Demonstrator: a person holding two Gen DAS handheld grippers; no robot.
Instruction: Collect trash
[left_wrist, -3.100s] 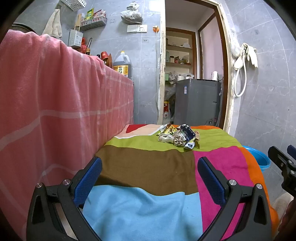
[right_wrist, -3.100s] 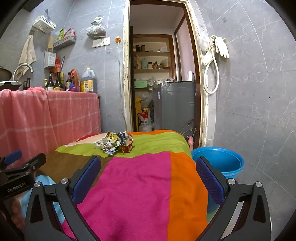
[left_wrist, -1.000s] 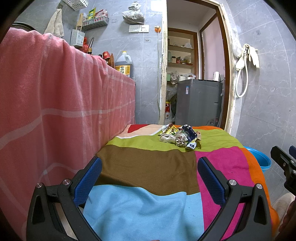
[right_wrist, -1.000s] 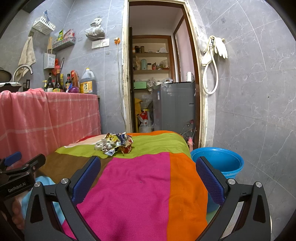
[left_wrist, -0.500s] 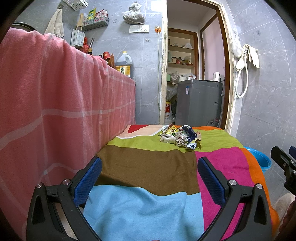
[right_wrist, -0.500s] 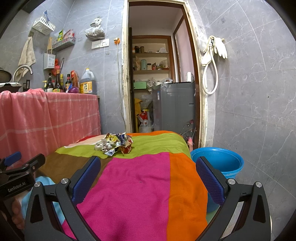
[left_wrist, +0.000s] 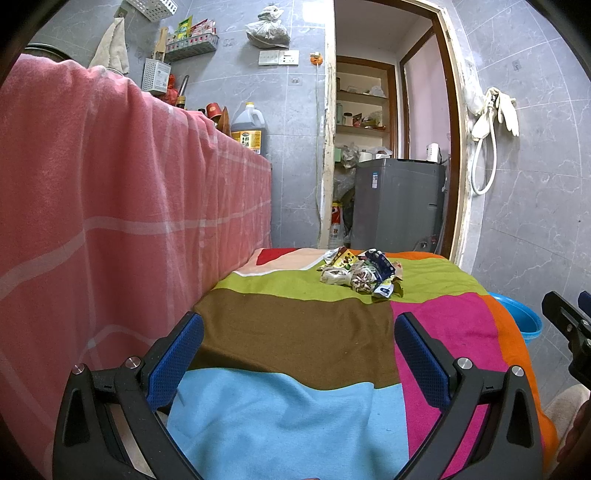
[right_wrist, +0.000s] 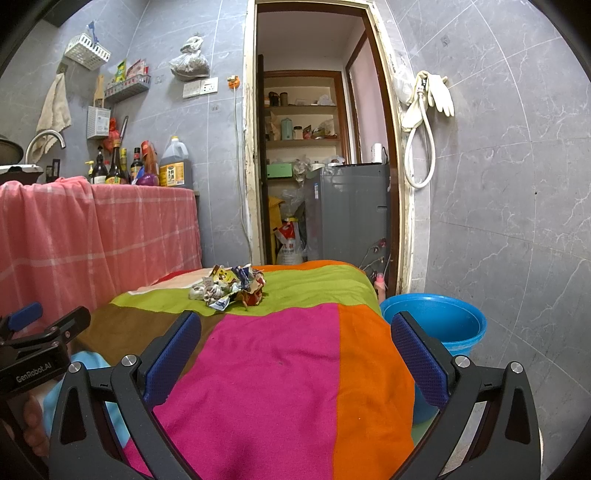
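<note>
Left gripper (left_wrist: 299, 354): its two blue-padded fingers (left_wrist: 173, 360) stand wide apart with nothing between them. It hangs over the near end of the table, above the brown and light-blue patches of the cloth.

Right gripper (right_wrist: 295, 354): its jaws are likewise spread wide and empty, its blue pads (right_wrist: 415, 360) over the magenta and orange patches at the near end.

The two together: each shows at the edge of the other's view, side by side and apart. A bit of a hand (right_wrist: 31, 424) shows under the left one's handle.

Trash pile (right_wrist: 227, 286): a small heap of crumpled wrappers and paper on the green stripe at the far end of the table, well ahead of both grippers and touched by neither. In the left wrist view it lies ahead and a little to the right (left_wrist: 360, 275); in the right wrist view, ahead and to the left.

Patchwork cloth (right_wrist: 280, 354): covers the table in blocks of brown, light blue, magenta, orange and green.

Blue bucket (right_wrist: 439, 325): on the floor just beside the table's right edge, its mouth open upward.

Pink checked cloth (left_wrist: 110, 206): hangs down along the table's left side, from a counter bearing bottles and an oil jug (right_wrist: 175, 168).

Beyond: a doorway with a grey appliance (right_wrist: 347, 210) and shelves behind; rubber gloves (right_wrist: 436, 92) hang on the tiled wall to the right.
</note>
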